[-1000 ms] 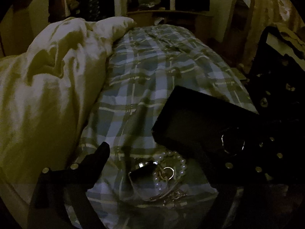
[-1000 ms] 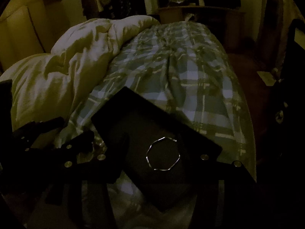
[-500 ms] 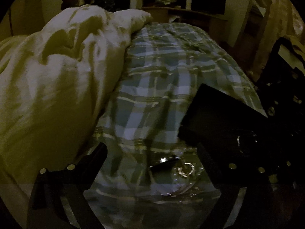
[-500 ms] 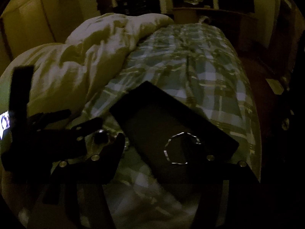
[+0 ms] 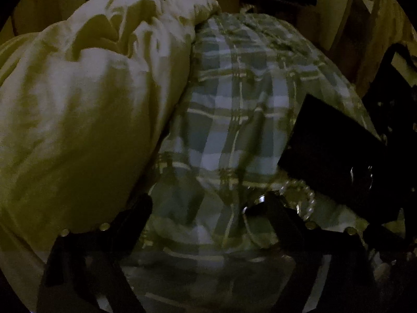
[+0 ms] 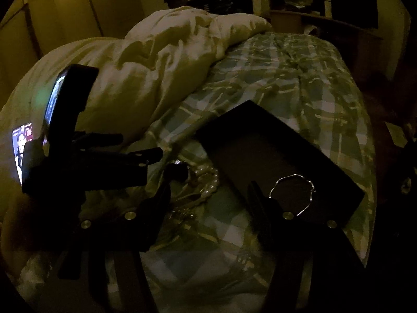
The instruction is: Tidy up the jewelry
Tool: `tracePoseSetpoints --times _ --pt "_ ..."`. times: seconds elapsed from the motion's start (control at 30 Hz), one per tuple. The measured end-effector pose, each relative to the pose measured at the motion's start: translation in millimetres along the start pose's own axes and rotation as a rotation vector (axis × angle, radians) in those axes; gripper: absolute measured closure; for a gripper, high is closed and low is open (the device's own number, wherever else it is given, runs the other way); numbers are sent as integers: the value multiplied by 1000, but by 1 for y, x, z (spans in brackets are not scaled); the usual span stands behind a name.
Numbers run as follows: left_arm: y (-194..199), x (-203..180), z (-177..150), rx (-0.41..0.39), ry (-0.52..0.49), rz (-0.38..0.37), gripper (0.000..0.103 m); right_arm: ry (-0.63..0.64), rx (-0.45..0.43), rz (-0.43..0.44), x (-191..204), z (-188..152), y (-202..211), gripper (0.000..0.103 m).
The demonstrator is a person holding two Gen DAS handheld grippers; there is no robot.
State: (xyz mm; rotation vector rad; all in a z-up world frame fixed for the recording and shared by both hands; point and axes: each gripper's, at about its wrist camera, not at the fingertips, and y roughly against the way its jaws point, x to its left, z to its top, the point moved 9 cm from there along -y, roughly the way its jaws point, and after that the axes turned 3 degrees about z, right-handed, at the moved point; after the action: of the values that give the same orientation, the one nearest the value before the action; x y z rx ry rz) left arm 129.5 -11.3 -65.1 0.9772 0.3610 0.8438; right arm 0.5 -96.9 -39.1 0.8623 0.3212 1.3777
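A black jewelry box [image 6: 276, 156] lies on the plaid bedsheet, with a thin silver bracelet [image 6: 293, 194] inside near its front corner. A pearl bracelet [image 6: 208, 180] and a small dark item [image 6: 178, 170] lie in a jewelry pile left of the box. My left gripper [image 5: 206, 208] is open, low over the sheet, its right fingertip at the pile; it also shows in the right wrist view [image 6: 148, 161]. My right gripper [image 6: 208, 198] is open and empty, just in front of the pile and the box. The box shows in the left wrist view [image 5: 328, 151].
A rumpled cream duvet [image 5: 83, 104] fills the left side of the bed. The plaid sheet [image 5: 239, 99] stretches away to a wooden shelf [image 6: 325, 23]. A lit phone screen [image 6: 22, 143] sits on the left gripper's mount. Dark clutter stands at the right bed edge.
My left gripper has moved down and right to the jewelry pile, so the pearls now sit by its right finger. My right gripper has shifted left; the box and silver bracelet slid right in its view.
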Motion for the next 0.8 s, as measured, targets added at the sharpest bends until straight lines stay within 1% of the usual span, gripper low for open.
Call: tracePoseSetpoints --times 0.07,0.1,0.17,0.27,0.37,0.47,0.63,0.7,0.8 --pt "-3 3 -3 25 -1 -10 34 14 18 19 5 -3 -3 41" --pt "-4 4 -5 37 -1 -18 37 23 32 31 9 -5 -5 41" --pt "-6 1 -9 55 -3 -41 47 34 64 57 16 -12 -10 41" --pt "-7 -9 -14 75 -38 -73 53 73 97 83 29 -20 -16 41" --pt "-11 -21 -21 98 -93 -77 57 96 116 108 39 -26 -20 41" --pt "-20 -27 -30 144 -120 -68 60 54 149 135 37 -32 -28 42" --pt "-30 -24 -35 176 -95 -58 60 -14 160 121 23 -33 -35 51" --pt "-31 -23 -35 180 -83 -55 60 -57 155 130 18 -31 -37 56" --pt "-28 -22 -33 172 -56 -57 60 -147 139 156 9 -25 -40 59"
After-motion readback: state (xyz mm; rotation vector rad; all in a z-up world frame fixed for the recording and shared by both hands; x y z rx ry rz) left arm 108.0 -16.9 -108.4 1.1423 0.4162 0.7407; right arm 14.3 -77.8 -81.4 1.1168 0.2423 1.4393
